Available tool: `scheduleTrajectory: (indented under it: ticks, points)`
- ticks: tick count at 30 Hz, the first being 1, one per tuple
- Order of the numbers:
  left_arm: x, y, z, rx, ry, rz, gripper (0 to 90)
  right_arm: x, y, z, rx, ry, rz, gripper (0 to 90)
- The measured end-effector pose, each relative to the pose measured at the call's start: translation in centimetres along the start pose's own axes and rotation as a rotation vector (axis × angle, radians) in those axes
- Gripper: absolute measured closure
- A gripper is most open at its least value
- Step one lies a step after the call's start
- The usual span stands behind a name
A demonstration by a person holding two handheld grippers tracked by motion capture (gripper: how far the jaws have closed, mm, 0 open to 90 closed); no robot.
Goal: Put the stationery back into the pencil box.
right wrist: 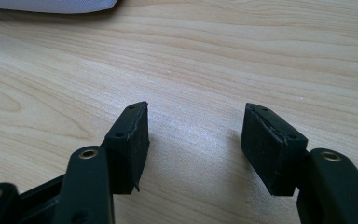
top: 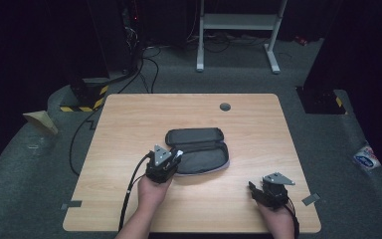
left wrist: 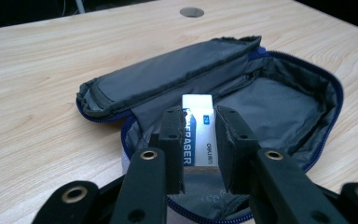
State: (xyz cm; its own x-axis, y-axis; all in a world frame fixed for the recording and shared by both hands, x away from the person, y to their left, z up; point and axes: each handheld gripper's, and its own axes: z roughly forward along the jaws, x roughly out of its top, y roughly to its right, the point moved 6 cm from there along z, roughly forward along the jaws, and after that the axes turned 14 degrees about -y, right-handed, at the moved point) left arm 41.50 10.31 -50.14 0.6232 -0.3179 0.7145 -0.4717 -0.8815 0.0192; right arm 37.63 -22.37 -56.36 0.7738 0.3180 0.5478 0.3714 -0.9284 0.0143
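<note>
Where the pale wooden bench [top: 129,124] carries the work, 1 grey zip pouch [top: 199,149] lies open near its middle, flap folded back toward the far edge, blue zip running round the rim.

Item 1: left claw [left wrist: 200,135], held in the person's left hand [top: 151,191] at the pouch's near-left corner. Jaws clamped on 1 white eraser [left wrist: 197,133] in a blue-and-white sleeve. The eraser stands on end between the pads, its white tip rising above them, directly over the pouch's open grey lining. Whether it touches the lining cannot be told.

Item 2: right claw [right wrist: 193,140], held in the person's right hand [top: 278,219] at the near-right part of the bench, well apart from the pouch. Jaws stand partly apart with nothing between them, bare wood grain beneath.

Item 3: 1 round grey cable grommet [top: 225,106] set in the bench near its far edge.

Item 4: 1 black cable [top: 129,191] trailing from the left claw toward the near edge of the bench.
</note>
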Motion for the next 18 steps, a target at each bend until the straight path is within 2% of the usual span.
scheduleTrajectory:
  ticks: [18]
  points:
    - [0.5,0.9,1.7,-0.006,-0.03,-0.002,73.0,0.0,0.0,0.0,0.0,0.0,0.0,41.3]
